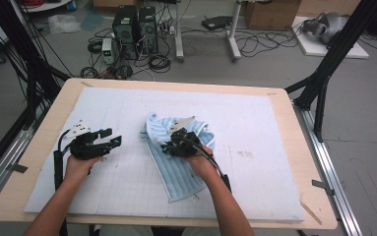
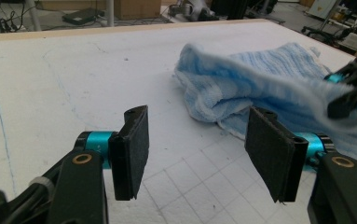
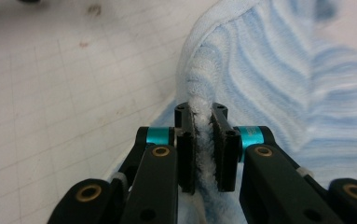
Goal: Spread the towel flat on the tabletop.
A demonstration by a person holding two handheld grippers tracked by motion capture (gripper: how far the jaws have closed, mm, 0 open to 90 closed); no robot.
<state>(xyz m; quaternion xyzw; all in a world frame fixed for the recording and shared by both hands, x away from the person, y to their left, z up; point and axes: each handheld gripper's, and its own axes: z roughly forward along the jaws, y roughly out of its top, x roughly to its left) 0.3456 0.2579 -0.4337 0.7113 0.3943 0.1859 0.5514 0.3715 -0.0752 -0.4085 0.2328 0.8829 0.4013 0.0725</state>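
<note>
Blue-and-white striped terry, the towel (image 1: pixel 176 152) lies near the middle of the white gridded mat (image 1: pixel 255 147) that covers the wooden table (image 1: pixel 38 147); its far part is bunched and lifted into a hump, while its near part lies flat on the mat and runs toward the person; the right gripper (image 1: pixel 169 146) sits over the towel at the hump's near edge, and in the right gripper view its jaws stand narrow, pressed on a thick folded edge of the towel (image 3: pixel 204 140) that rises between the pads (image 3: pixel 188 154) and spreads out beyond them; the right hand (image 1: pixel 201 164) rests above the flat part of the towel; the left gripper (image 1: pixel 114 140) is to the left of the towel and apart from it, over bare mat, with the left hand (image 1: pixel 80 164) behind it; in the left gripper view its jaws stand wide with nothing between them, the towel (image 2: pixel 241 88) lying beyond and to the right of the right-hand pad (image 2: pixel 269 149), and the other gripper's tips (image 2: pixel 353 93) touching the towel's raised edge at that view's right side.
</note>
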